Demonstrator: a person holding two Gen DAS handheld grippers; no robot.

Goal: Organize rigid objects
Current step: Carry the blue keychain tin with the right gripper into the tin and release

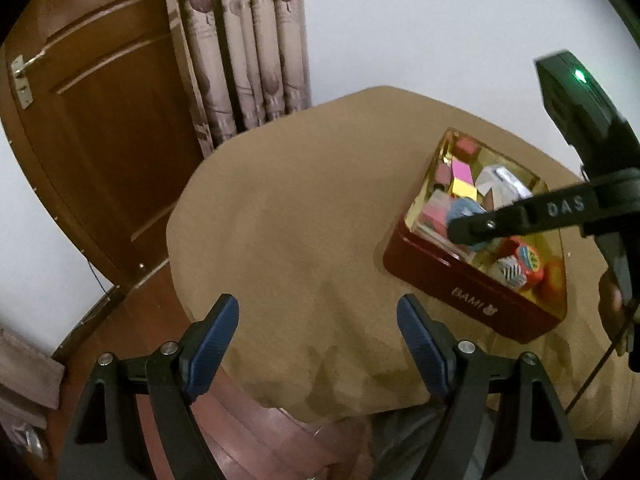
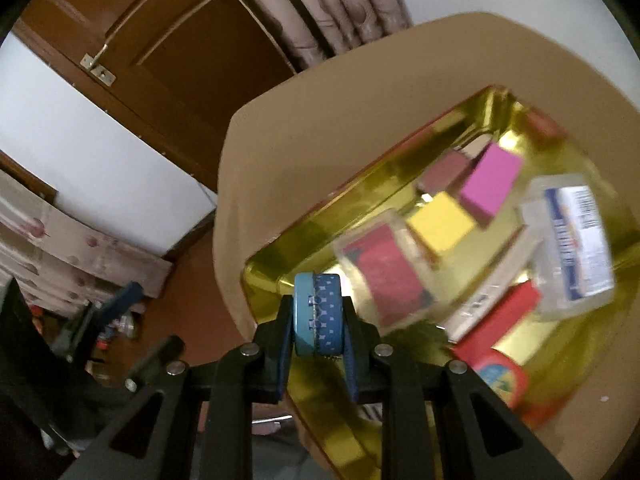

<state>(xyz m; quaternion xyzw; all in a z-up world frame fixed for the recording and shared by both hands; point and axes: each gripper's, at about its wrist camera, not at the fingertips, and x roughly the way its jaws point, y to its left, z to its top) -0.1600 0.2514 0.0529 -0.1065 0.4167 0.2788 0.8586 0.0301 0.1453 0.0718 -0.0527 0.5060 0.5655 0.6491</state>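
A tan-covered table (image 1: 288,208) is carrying the whole scene, and the red tin (image 1: 472,292) with its gold lining is sitting on it, serving as the landmark. The tin is collecting the rigid objects, so it is already holding a clear plastic box (image 2: 572,248), a pink block (image 2: 490,184), a yellow block (image 2: 440,220) and a red-topped case (image 2: 384,276), all lying loosely inside its walls. The left gripper (image 1: 318,344) is hanging wide apart and gripping nothing, off the tin's near side above bare cloth, probably waiting its turn. The right gripper (image 2: 318,320) is reaching over the tin's near edge, its fingers closed tight on a blue patterned tape roll (image 2: 318,314), squeezed across its flat faces, likely so it cannot slip before being dropped into the tin.
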